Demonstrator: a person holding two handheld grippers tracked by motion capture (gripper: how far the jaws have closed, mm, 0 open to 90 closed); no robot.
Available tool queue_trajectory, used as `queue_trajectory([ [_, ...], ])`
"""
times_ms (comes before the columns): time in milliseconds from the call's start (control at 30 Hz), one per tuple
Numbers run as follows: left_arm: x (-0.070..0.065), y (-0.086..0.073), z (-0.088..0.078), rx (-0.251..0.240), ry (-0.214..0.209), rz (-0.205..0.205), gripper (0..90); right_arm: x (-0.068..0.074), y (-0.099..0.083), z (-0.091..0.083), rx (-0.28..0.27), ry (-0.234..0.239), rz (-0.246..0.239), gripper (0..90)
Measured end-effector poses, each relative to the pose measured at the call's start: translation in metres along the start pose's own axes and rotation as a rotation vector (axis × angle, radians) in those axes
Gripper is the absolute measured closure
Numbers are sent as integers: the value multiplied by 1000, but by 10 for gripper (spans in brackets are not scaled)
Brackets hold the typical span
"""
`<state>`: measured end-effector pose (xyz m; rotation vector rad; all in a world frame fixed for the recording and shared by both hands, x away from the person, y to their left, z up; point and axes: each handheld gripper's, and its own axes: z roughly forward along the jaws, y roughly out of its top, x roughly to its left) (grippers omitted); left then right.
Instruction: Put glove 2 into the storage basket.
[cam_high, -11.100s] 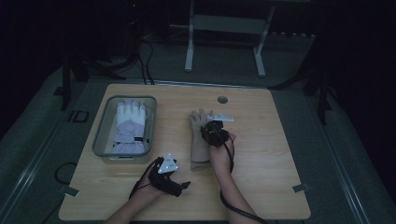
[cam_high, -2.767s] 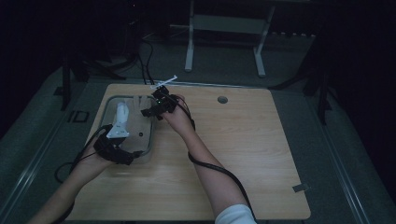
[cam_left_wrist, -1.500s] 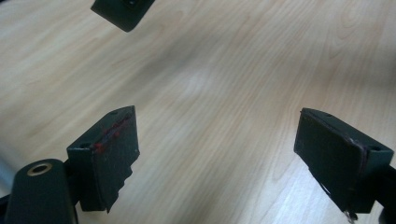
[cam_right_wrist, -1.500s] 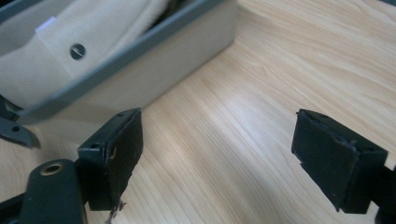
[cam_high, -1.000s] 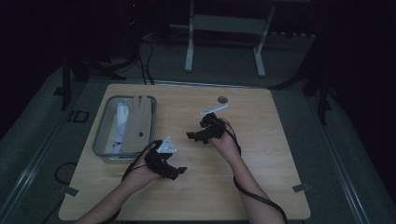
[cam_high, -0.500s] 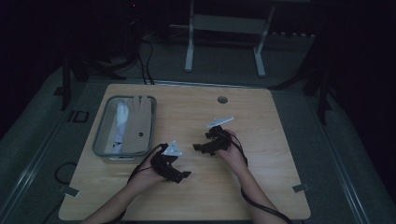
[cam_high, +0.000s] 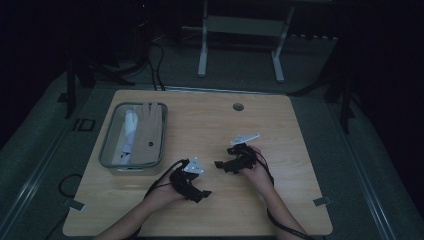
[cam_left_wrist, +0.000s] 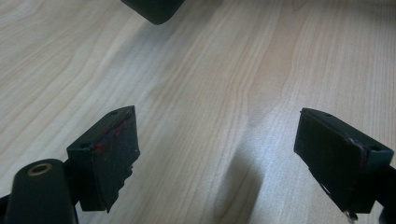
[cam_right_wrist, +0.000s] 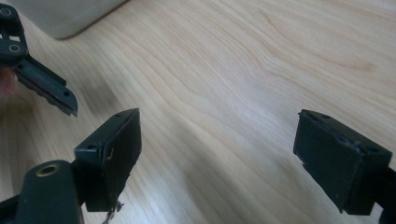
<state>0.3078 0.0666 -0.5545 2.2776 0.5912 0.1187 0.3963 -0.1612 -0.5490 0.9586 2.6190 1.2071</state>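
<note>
A clear tray (cam_high: 107, 159) stands at the table's left and holds a tan glove (cam_high: 150, 131) and a white glove (cam_high: 130, 127). My left gripper (cam_high: 202, 192) hovers low over bare wood near the front, right of the tray. Its jaws stand open with nothing between them, as the left gripper view (cam_left_wrist: 217, 140) confirms. My right gripper (cam_high: 222, 165) sits just right of it, pointing left, also open and empty (cam_right_wrist: 217, 140). The two grippers' tips are close together but apart.
The wooden table (cam_high: 295, 150) has a small round hole (cam_high: 238, 107) near its far edge. In the right gripper view the tray's corner (cam_right_wrist: 70, 16) lies at top left. A metal stand (cam_high: 240, 25) is on the floor behind.
Both hands have drawn back toward the table's front edge and sunk lower. The tan glove that lay mid-table long ago now lies in the tray.
</note>
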Motion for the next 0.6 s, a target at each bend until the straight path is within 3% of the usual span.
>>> queue_trajectory([
  [333,-8,0,9,21,-33,40,142,-2,-20,0,12,-18,-46,152],
  [600,-9,1,7,15,-39,39,142,-1,-23,0,-8,-39,-69,152],
])
